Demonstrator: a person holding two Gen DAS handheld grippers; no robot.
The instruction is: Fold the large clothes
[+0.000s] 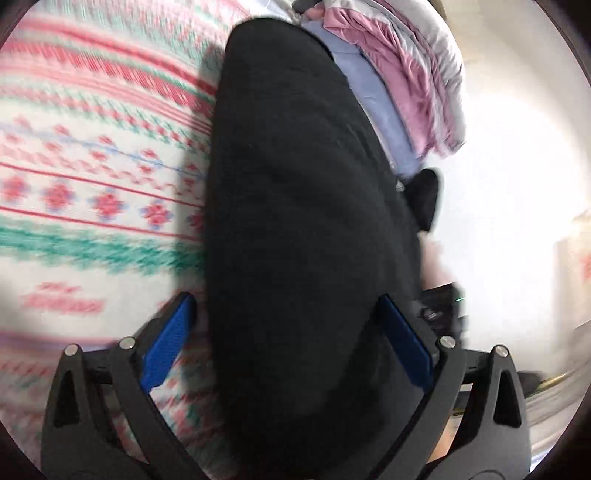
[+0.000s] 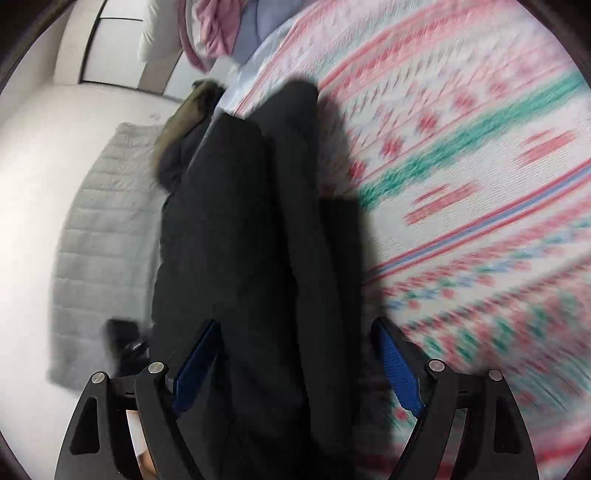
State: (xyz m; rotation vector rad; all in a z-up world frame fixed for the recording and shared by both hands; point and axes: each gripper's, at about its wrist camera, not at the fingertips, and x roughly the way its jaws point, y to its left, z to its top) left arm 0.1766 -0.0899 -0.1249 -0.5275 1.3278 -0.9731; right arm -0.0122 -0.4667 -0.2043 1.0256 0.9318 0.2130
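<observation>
A large black garment (image 1: 295, 221) lies along the edge of a bed covered by a patterned pink, green and white blanket (image 1: 92, 166). My left gripper (image 1: 286, 306) stands wide open, its blue pads (image 1: 170, 339) on either side of the black cloth. In the right wrist view the same black garment (image 2: 251, 240) lies in long folds. My right gripper (image 2: 295, 332) is also wide open around it, with blue pads (image 2: 397, 369) on both sides. The cloth between the fingers hides what lies under it. Both views are blurred by motion.
A pile of pink, lilac and grey bedding (image 1: 402, 74) lies at the far end of the bed, also in the right wrist view (image 2: 221, 33). A grey quilted mat (image 2: 103, 240) lies on the white floor. An olive and dark garment (image 2: 184, 125) hangs at the bed's edge.
</observation>
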